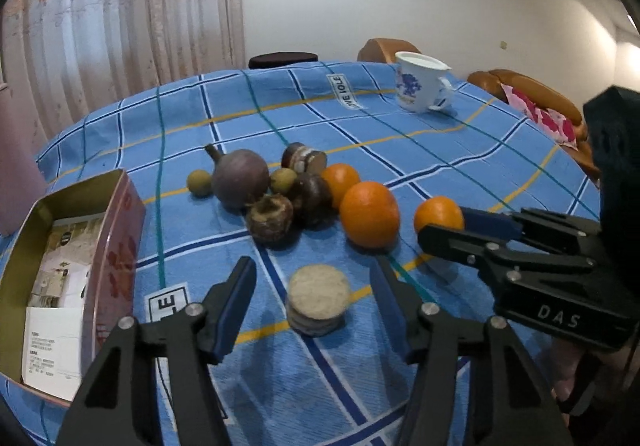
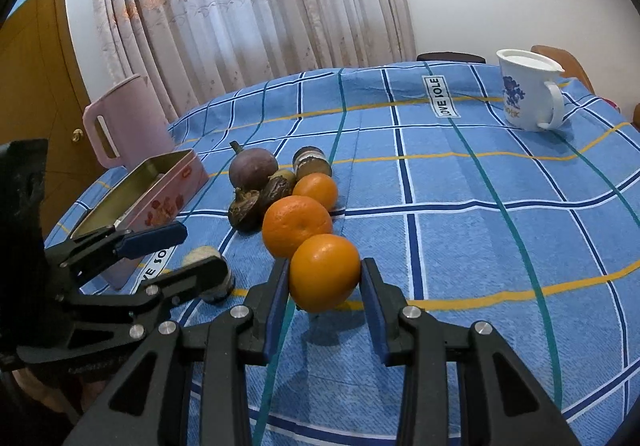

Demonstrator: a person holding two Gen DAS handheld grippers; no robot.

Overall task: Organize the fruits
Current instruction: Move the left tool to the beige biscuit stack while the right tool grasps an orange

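On the blue checked tablecloth [image 1: 400, 149], starting at the left, we see an open pink tin [image 1: 100, 246] with paper inside, and behind it in the right wrist view a pink pitcher [image 2: 124, 117]. Our left gripper [image 1: 314, 292] is released, its jaws spread wide on either side of a round beige stack [image 1: 318, 300] without touching it. Beyond it sits a cluster: a purple fruit [image 1: 240, 177] with a stem, small greenish-brown fruits, dark shrivelled ones and a large orange [image 1: 370, 213]. Further right, our right gripper [image 2: 325, 282] brackets a smaller orange [image 2: 325, 272]; the left pad seems to touch the peel, the right pad sits just beside it, and we cannot tell whether it grips. A white mug [image 1: 422, 81] stands far right, well apart.
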